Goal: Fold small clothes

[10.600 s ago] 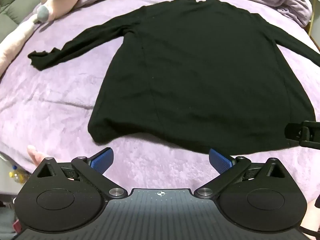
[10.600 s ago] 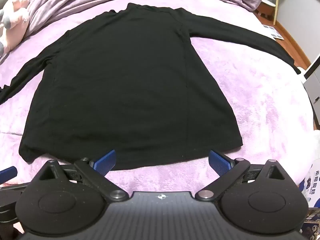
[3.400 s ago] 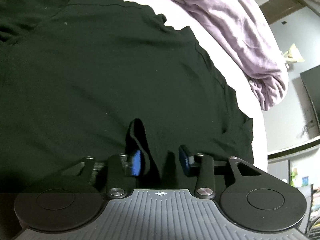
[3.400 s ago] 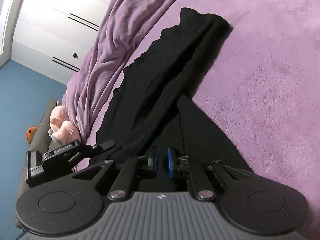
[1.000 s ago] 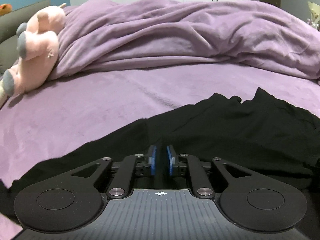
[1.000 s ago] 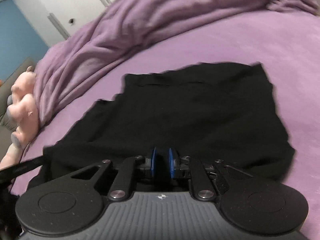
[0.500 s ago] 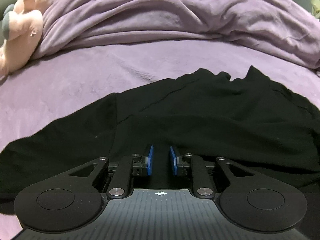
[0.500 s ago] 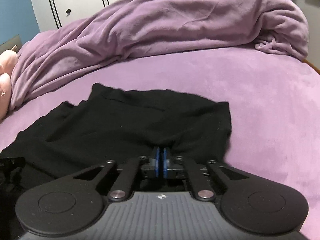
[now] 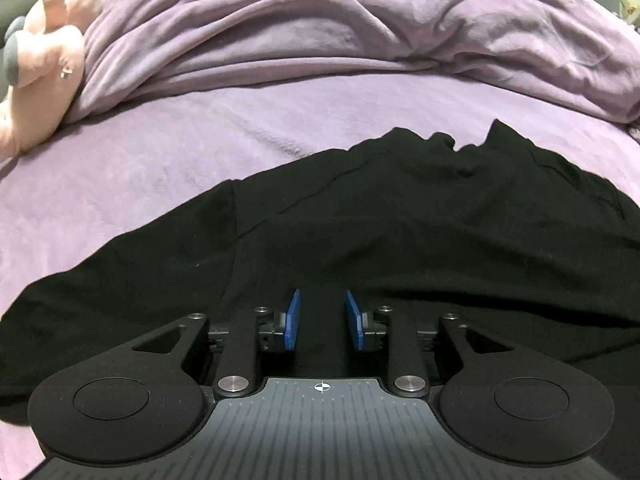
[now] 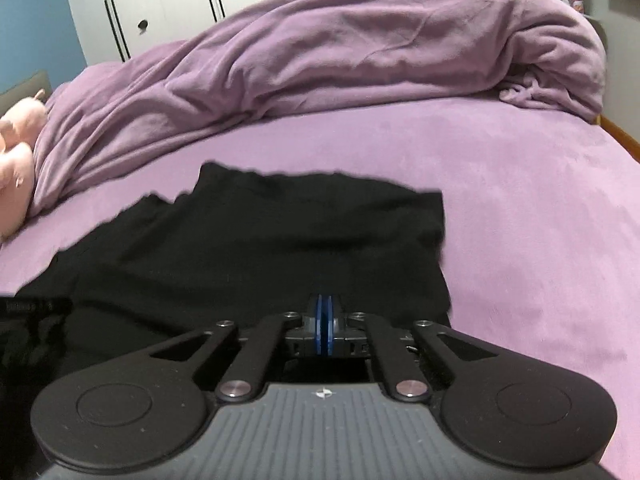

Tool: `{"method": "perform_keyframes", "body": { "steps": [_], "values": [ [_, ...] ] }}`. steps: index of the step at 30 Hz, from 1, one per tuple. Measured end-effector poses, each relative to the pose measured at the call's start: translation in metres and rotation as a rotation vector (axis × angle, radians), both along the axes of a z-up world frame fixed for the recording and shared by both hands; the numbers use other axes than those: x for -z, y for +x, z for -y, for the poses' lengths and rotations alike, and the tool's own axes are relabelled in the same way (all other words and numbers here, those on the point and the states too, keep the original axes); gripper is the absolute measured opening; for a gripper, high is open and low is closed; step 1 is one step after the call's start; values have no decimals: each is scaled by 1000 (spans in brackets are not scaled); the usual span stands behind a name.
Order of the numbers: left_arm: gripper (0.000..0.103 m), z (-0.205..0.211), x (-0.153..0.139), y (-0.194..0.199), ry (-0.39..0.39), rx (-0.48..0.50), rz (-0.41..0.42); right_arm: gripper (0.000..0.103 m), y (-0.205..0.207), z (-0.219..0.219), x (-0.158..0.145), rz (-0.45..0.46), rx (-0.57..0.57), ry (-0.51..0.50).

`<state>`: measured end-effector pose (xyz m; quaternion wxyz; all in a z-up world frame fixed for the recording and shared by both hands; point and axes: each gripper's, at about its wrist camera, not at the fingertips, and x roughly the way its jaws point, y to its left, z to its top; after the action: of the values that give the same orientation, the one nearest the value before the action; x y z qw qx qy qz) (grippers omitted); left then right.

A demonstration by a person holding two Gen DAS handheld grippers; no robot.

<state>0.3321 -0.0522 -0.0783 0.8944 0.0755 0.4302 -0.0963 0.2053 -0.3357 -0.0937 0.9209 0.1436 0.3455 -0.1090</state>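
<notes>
A black long-sleeved top (image 9: 400, 232) lies folded into a wide band on the purple bed (image 9: 160, 148). My left gripper (image 9: 322, 300) hovers low over its near part. Its jaws are opening, the blue pads (image 9: 294, 320) stand apart, and the black cloth lies between and under them without being pressed. In the right wrist view the same top (image 10: 280, 232) spreads ahead and to the left. My right gripper (image 10: 325, 300) is shut at the top's near right edge, pads together. No cloth shows between them.
A bunched purple duvet (image 9: 360, 28) runs across the far side of the bed. A pink plush toy (image 9: 44, 64) lies at the far left. White wardrobe doors (image 10: 180, 0) stand behind. The bed's right edge (image 10: 616, 132) drops off beside the right gripper.
The left pads have spread apart and the left gripper sank closer to the top. The right pads closed fully together, and the right view swung to face the duvet.
</notes>
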Motion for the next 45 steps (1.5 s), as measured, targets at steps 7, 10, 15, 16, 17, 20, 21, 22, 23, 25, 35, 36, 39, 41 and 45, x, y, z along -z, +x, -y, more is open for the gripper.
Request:
{"method": "perform_keyframes", "body": {
  "steps": [7, 10, 15, 16, 17, 20, 21, 22, 23, 25, 35, 36, 39, 41, 45],
  "values": [
    [39, -3, 2, -9, 10, 13, -4, 0, -9, 3, 9, -14, -40, -42],
    [46, -6, 5, -5, 4, -13, -9, 0, -7, 0, 13, -10, -63, -93],
    [66, -10, 10, -1, 26, -30, 4, 0, -6, -2, 16, -5, -71, -119],
    [66, -15, 9, -1, 2, -36, -2, 0, -6, -1, 16, 0, -67, -112],
    [66, -21, 8, -2, -29, -45, -13, 0, -8, 1, 15, 8, -59, -89],
    [64, -45, 3, -10, -117, -86, -58, 0, -17, 19, 14, 43, -1, 77],
    [64, -52, 0, -15, -141, -91, -59, 0, -19, 24, 12, 42, 24, 130],
    [64, -61, -4, -23, -165, -90, -57, 0, -23, 26, 9, 39, 52, 163],
    [64, -71, -8, -32, -185, -88, -52, 0, -28, 23, 3, 36, 73, 161],
    [64, -97, -15, -53, -229, -119, -38, 8, -41, 8, -8, 24, 79, 95],
    [57, -291, -25, -115, -421, -543, 47, 35, -129, -55, -16, 70, 57, 216],
    [57, -311, -21, -112, -453, -595, 29, 35, -132, -60, -15, 64, 61, 226],
    [49, -366, 1, -97, -607, -733, -33, 35, -133, -73, -17, 46, 36, 216],
    [31, -394, 14, -92, -732, -805, -37, 35, -130, -82, -18, 30, 22, 203],
    [24, -432, 36, -79, -937, -919, -33, 35, -124, -98, -21, 12, 2, 196]
  ]
}}
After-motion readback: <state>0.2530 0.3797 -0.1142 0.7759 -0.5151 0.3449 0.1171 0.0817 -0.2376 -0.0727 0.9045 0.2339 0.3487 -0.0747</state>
